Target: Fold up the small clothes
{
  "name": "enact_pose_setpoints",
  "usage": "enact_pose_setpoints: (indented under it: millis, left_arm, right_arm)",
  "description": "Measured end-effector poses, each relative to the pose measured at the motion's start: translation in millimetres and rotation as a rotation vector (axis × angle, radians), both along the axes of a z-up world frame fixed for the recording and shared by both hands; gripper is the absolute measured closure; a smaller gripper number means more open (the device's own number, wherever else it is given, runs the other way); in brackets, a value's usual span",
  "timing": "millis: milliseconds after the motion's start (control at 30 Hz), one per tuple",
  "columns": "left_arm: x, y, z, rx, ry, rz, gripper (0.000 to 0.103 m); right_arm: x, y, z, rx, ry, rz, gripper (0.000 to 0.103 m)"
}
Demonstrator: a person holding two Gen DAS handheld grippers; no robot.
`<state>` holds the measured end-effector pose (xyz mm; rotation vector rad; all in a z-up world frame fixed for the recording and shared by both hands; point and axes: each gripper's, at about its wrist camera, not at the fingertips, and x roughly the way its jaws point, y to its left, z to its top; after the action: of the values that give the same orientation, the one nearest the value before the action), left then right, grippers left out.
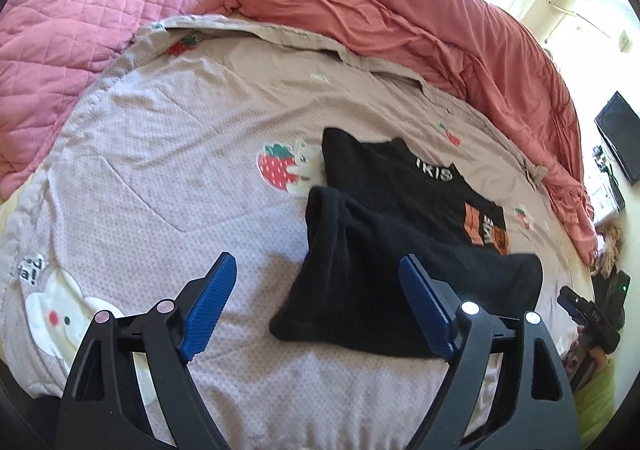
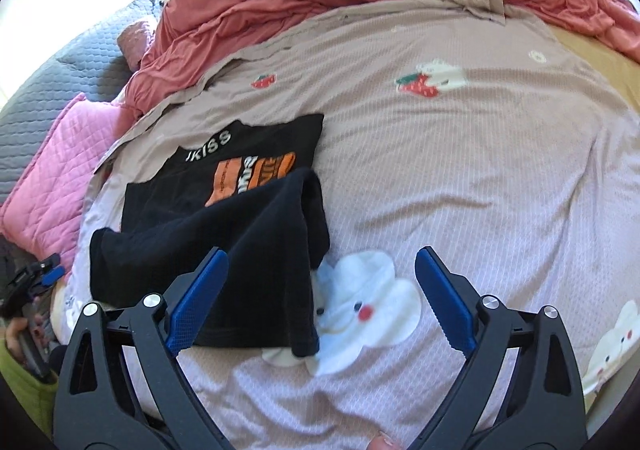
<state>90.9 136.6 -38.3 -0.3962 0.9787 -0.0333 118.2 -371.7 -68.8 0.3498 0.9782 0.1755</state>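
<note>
So the black t-shirt (image 1: 400, 218) is lying on the bed (image 1: 180, 154), on the strawberry-print cover, partly folded: its bottom half is flopped up over the orange print, a bit bunched and crooked. Left hand-held gripper (image 1: 316, 290) is wide open with nothing in it, and the shirt's near edge sits around 2 o'clock from it. Right hand-held gripper (image 2: 322, 286) is also spread wide and empty, shirt off at about 10 o'clock. If I had to guess, the next fold needs both near corners pinched at once. I'd grab right at the hem corners, keep the layers together, lift evenly and lay it flat so the bunched ridge smooths out instead of getting folded in.
</note>
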Motion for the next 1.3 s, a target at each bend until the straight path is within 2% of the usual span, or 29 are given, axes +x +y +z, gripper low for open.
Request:
enact_pose_setpoints:
  millis: [133, 200, 333, 400, 467, 500, 533, 567, 600, 633, 667, 700, 800, 967, 1133, 1300]
  left_arm:
    - [-2, -6, -23, -0.042, 0.060, -0.050, 0.020]
    - [-4, -12, -36, -0.063, 0.078, -0.074, 0.020]
    - [2, -21, -51, -0.036, 0.088, -0.111, 0.019]
    - [8, -29, -58, -0.020, 0.091, -0.143, 0.014]
    - [14, -34, -63, -0.018, 0.092, -0.169, 0.013]
    - [18, -38, -66, -0.008, 0.101, -0.177, 0.013]
    - [20, -41, -68, 0.003, 0.108, -0.182, 0.016]
    - [21, -44, -71, 0.005, 0.115, -0.191, 0.024]
    - [21, -46, -73, 0.006, 0.119, -0.195, 0.038]
    - [20, -47, -73, 0.012, 0.128, -0.195, 0.074]
    - [19, -47, -74, 0.023, 0.140, -0.191, 0.090]
    - [18, -45, -74, 0.010, 0.141, -0.187, 0.090]
    - [13, -30, -65, -0.118, 0.116, -0.151, 0.094]
    - [19, -15, -41, -0.232, 0.028, -0.122, 0.095]
    - [44, -17, -19, -0.244, -0.034, -0.126, 0.095]
    - [84, -13, -3, -0.211, -0.081, -0.092, 0.095]
  right_arm:
    - [-1, 11, -11, 0.021, 0.055, 0.066, 0.015]
    - [0, 19, -16, -0.003, 0.075, 0.086, 0.015]
    - [3, 30, -25, -0.010, 0.100, 0.121, 0.016]
    - [7, 36, -32, -0.020, 0.122, 0.134, 0.018]
    - [10, 41, -38, -0.018, 0.138, 0.158, 0.028]
    - [12, 45, -42, -0.014, 0.152, 0.179, 0.038]
    - [12, 48, -44, -0.010, 0.160, 0.199, 0.054]
    - [12, 51, -45, 0.000, 0.166, 0.223, 0.063]
    - [13, 52, -44, 0.002, 0.165, 0.230, 0.075]
    - [12, 53, -43, 0.009, 0.160, 0.237, 0.087]
    - [12, 53, -41, 0.022, 0.155, 0.242, 0.092]
    - [11, 51, -39, 0.047, 0.145, 0.246, 0.097]
    - [11, 48, -31, 0.087, 0.118, 0.254, 0.098]
    - [20, 41, -15, 0.148, 0.044, 0.245, 0.099]
    - [53, 36, 7, 0.226, -0.052, 0.223, 0.100]
    - [93, 45, 10, 0.232, -0.094, 0.210, 0.100]
